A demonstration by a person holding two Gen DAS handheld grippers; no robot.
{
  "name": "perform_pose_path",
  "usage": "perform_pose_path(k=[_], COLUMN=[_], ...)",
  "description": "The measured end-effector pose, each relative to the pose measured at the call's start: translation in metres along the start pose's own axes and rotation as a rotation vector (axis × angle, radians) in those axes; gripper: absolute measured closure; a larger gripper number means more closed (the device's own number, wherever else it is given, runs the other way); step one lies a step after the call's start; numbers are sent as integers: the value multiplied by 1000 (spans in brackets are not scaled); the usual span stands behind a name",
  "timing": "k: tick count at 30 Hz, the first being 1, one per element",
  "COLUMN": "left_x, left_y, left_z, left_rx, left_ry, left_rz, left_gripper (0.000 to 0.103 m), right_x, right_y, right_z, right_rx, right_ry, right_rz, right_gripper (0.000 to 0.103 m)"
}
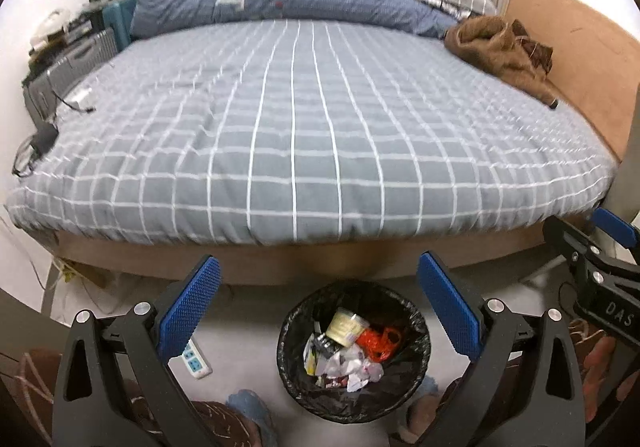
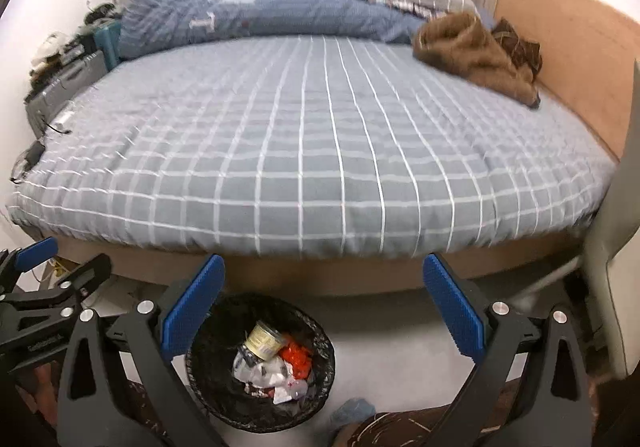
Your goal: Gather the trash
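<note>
Bedside floor [image 1: 248, 379], trash bin [image 1: 416, 367] uncrowded.

One trash bin [image 1: 354, 403], one bed [image 1: 304, 151], two tools, one brown garment [image 1: 496, 47], one power strip [image 1: 196, 361]

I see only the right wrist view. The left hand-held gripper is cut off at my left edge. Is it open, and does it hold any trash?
Observer: The left hand-held gripper is wide open, with nothing in it.
Operator: Thank you. The floor left of the bin is hidden in my view. Does something lie there?
Observer: Yes. A white power strip lies on the floor there, apart from the bin.
</note>
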State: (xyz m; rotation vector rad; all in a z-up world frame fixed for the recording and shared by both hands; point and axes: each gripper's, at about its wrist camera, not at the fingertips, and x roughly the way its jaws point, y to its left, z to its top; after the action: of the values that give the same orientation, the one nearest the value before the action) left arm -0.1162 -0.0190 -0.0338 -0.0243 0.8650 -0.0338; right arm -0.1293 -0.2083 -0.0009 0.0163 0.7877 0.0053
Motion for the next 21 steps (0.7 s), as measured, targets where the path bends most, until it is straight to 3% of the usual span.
perform_pose_path(k=[10, 21], left_x=[-57, -62], left_y=[0, -2], left_z=[2, -3], left_rx=[0, 0], left_ry=[-67, -68], left_rz=[-4, -7], left_gripper=[6, 6], right_x=[-45, -46], right_y=[8, 6], right_z=[0, 0], right_rx=[-21, -6], right_ry=[-44, -42], right_rz=[-7, -7], right_gripper=[8, 8])
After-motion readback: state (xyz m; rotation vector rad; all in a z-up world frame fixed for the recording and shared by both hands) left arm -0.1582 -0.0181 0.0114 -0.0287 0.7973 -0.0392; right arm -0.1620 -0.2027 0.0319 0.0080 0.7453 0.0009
